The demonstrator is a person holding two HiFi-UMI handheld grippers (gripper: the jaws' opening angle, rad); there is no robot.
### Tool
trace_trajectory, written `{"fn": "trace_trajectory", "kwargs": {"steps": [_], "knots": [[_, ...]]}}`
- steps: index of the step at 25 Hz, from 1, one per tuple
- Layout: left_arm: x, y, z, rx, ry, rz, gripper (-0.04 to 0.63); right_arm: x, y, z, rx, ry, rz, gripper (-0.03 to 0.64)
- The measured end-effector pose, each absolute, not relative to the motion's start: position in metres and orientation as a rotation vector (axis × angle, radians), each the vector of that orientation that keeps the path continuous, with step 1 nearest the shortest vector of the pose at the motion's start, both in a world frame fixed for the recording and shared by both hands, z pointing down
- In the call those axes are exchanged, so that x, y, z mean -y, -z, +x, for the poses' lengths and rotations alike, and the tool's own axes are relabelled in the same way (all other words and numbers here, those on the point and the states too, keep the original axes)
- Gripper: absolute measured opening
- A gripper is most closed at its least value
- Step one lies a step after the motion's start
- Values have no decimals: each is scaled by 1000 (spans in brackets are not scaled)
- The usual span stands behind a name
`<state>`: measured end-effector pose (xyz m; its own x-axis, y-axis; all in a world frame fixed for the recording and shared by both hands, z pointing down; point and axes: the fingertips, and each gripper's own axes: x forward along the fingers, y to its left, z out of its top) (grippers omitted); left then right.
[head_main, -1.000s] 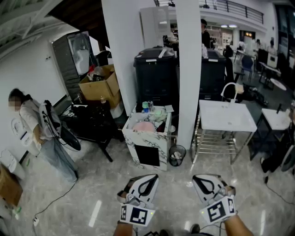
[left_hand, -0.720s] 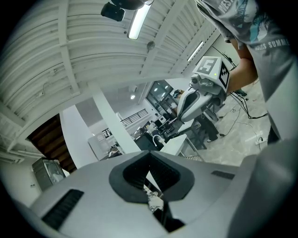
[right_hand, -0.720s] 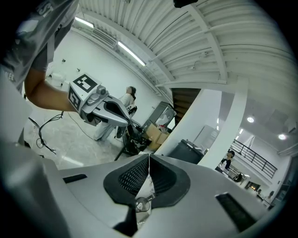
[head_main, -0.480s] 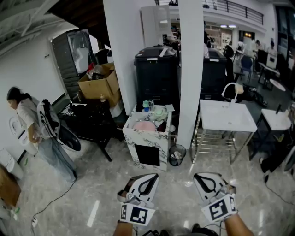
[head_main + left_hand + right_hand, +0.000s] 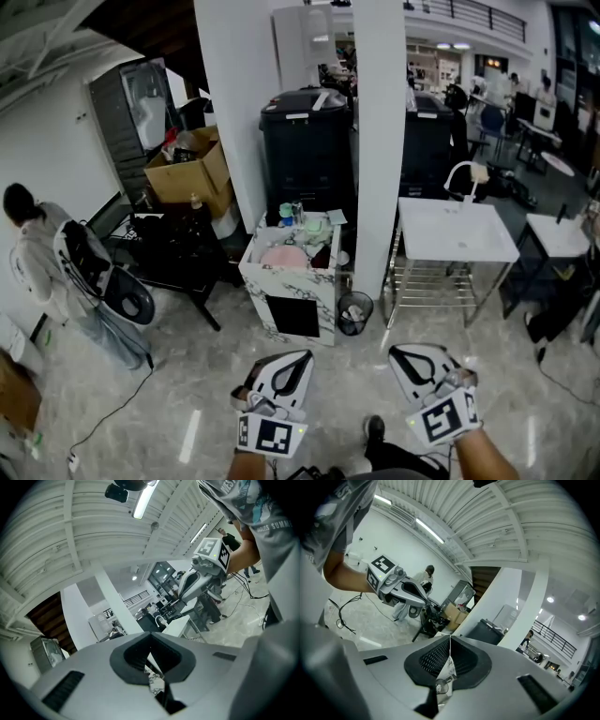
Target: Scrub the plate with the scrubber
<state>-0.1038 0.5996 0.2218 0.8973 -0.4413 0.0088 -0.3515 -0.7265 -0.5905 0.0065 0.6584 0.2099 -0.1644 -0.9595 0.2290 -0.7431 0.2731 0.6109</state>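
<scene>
- Left gripper view puts us right behind the left gripper (image 5: 149, 638): its tips meet, only a thin slit runs down below them, and nothing sits between the jaws.
- Right gripper view gives the same reading for the right gripper (image 5: 450, 638): tips together, no grip on anything.
- Each gripper view catches the other gripper from the side, with its marker cube and the forearm behind it. The ribbed ceiling and a strip light (image 5: 143, 501) show in these views only.
- Only the head view shows both grippers side by side, low in the picture, held over the floor (image 5: 187, 375) and well apart from every piece of furniture.
- Ahead of them stands a marbled stand (image 5: 281, 286). The plate (image 5: 281, 255) lies in its top as a pale pink round shape, too small for us to see any detail on it.
- Small greenish and blue clutter (image 5: 305, 225) sits at the back of the stand's top. We cannot tell the scrubber from the rest of it.
- A white pillar (image 5: 380, 141) rises just to the right of the stand, with a small bin (image 5: 355, 312) at its foot.
- Right of the pillar is a white sink table (image 5: 457, 232) with a curved tap (image 5: 459, 173).
- Black cabinets (image 5: 305, 141) close off the back, and a cardboard box (image 5: 187, 173) sits on dark furniture to the left.
- A person (image 5: 42, 267) stands at the far left by the wall, with a cable (image 5: 112, 412) trailing over the floor near them.
- Between us and the stand the grey floor lies open and wide.
</scene>
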Motion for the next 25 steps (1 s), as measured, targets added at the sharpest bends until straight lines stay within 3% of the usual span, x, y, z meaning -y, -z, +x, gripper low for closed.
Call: {"fn": "trace_trajectory", "kwargs": {"steps": [25], "knots": [[-400,-220,53,-749,434,-2418,2,-437,-225,178,2149,495,1412,31]]}}
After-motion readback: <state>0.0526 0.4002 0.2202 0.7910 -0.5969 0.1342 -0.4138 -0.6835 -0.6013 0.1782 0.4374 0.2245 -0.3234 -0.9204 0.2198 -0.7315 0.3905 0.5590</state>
